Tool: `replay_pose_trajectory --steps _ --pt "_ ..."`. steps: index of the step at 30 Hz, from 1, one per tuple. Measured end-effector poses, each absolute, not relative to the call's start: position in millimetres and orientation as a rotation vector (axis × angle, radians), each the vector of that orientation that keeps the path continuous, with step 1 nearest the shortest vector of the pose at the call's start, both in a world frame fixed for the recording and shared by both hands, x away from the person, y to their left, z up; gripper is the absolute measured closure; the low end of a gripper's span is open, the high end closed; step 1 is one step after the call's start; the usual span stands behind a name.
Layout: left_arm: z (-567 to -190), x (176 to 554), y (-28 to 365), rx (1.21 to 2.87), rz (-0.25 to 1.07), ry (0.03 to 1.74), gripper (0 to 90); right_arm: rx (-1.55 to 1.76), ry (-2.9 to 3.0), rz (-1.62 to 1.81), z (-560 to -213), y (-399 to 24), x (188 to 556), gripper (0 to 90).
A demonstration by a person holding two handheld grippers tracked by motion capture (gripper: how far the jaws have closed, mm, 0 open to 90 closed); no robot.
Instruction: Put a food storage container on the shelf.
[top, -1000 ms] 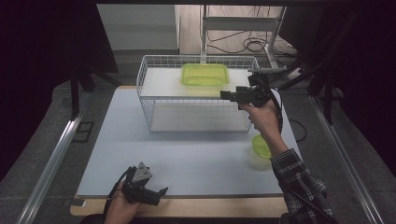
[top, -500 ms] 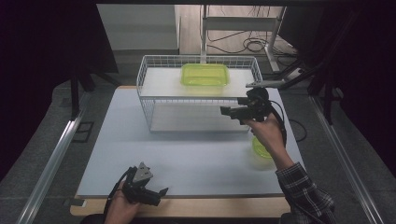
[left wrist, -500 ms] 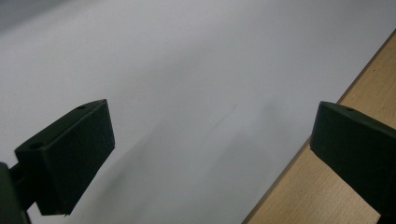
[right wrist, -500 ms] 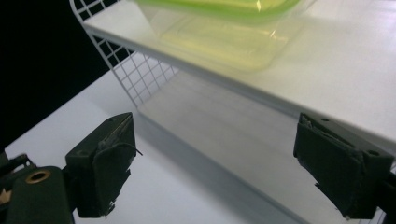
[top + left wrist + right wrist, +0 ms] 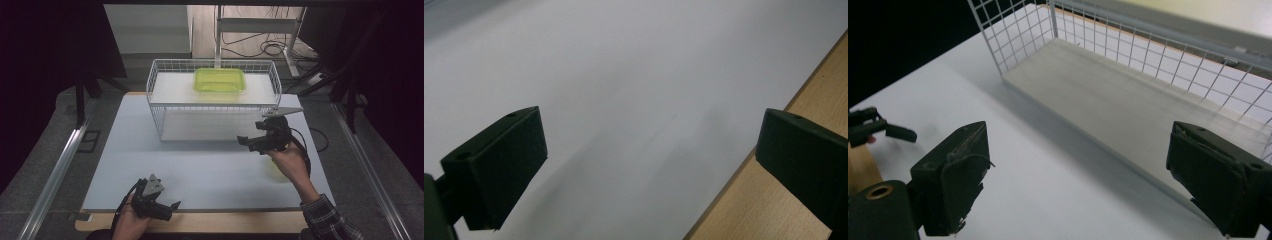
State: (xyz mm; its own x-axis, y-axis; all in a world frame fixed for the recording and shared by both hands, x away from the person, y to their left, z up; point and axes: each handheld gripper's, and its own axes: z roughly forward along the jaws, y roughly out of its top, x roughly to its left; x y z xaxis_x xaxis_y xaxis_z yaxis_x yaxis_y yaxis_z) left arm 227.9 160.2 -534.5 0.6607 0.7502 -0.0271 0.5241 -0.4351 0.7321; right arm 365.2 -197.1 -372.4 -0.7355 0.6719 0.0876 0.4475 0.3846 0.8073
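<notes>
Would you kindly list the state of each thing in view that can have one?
Right hand-held gripper: open, holding nothing.
Left hand-held gripper: open, empty, low at the table's near edge.
Green container: upright on top of the rack.
Wire rack: upright, lower shelf bare.
Second green container: mostly hidden behind the right hand.

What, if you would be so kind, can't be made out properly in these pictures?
- Yellow-green bowl: high view, mostly hidden under the right hand; its shape and contents are unclear.
- Green container on the wire rack: high view, too small to show its contents.
- Right gripper: right gripper view, one finger cut off by the frame edge.
</notes>
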Motion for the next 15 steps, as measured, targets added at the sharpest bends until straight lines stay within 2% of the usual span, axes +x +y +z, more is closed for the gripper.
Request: replay_pose_trajectory --steps 15 --pt "-534 227 160 2.140 0.403 0.973 0.0 0.919 2.406 1.260 -403 -203 337 8.2"
